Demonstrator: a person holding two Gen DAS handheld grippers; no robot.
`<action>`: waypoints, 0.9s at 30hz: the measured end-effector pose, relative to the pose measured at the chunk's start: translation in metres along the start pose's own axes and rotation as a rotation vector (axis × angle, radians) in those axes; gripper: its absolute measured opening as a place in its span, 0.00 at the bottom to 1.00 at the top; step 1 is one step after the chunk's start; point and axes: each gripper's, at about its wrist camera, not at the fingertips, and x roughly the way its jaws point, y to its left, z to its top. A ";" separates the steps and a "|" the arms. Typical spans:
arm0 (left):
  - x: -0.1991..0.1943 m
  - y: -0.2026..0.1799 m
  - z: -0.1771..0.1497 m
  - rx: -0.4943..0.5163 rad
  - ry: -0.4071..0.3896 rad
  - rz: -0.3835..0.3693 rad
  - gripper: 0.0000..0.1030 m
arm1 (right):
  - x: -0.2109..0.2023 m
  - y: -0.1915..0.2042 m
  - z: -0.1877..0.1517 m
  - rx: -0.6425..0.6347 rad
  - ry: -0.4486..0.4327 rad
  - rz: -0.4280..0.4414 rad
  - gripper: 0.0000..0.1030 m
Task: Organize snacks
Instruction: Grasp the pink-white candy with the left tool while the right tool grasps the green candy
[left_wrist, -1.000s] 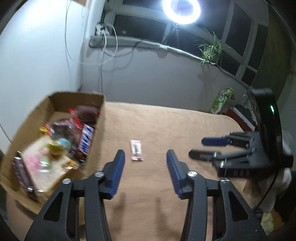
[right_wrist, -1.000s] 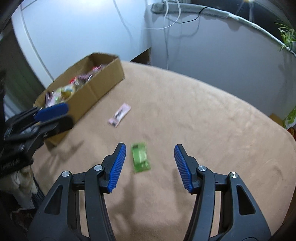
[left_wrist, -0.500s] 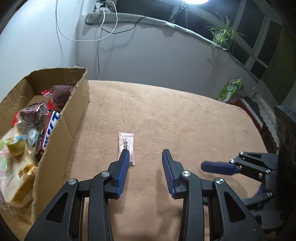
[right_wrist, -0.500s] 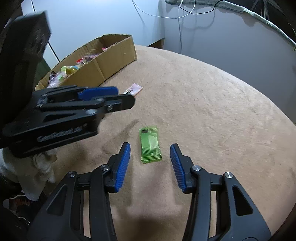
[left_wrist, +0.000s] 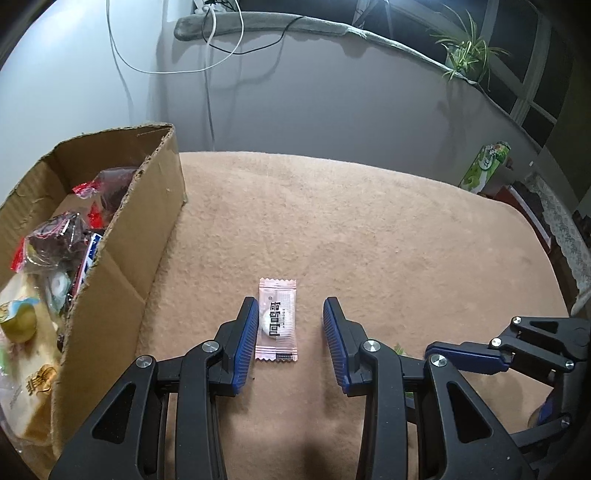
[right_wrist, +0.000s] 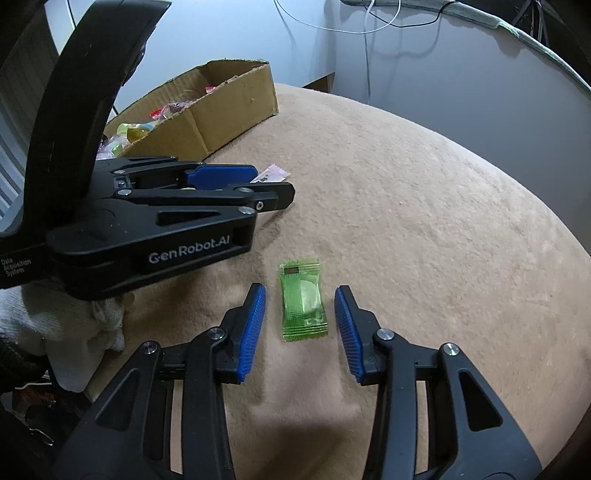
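A pink candy wrapper (left_wrist: 277, 320) lies flat on the tan table cover between the open jaws of my left gripper (left_wrist: 290, 314), close to the left pad. A green candy wrapper (right_wrist: 303, 301) lies between the open jaws of my right gripper (right_wrist: 300, 301). A cardboard box (left_wrist: 122, 266) holding several snacks stands at the left; it also shows in the right wrist view (right_wrist: 229, 107). The left gripper (right_wrist: 273, 190) crosses the right wrist view, with the pink wrapper (right_wrist: 271, 174) peeking out at its tip. The right gripper's fingers (left_wrist: 465, 356) show at the lower right of the left wrist view.
The tan table cover (left_wrist: 369, 229) spreads to the right of the box. A grey wall with hanging cables (left_wrist: 210, 74) is behind. A green package (left_wrist: 484, 168) and a potted plant (left_wrist: 465, 55) stand at the far right. A white cloth (right_wrist: 70, 325) lies at the left edge.
Both grippers have come down and forward over their wrappers. The pink wrapper now lies between the left jaws and the green one between the right jaws. Both stay open.
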 end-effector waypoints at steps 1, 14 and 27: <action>0.000 0.000 0.000 0.003 -0.001 0.000 0.34 | 0.001 0.001 0.000 -0.003 0.000 -0.003 0.40; -0.002 -0.004 -0.005 0.017 -0.001 -0.025 0.18 | 0.003 0.007 0.000 -0.030 0.009 -0.045 0.23; -0.032 -0.008 -0.017 0.010 -0.051 -0.048 0.18 | -0.020 0.005 -0.015 0.016 -0.032 -0.071 0.23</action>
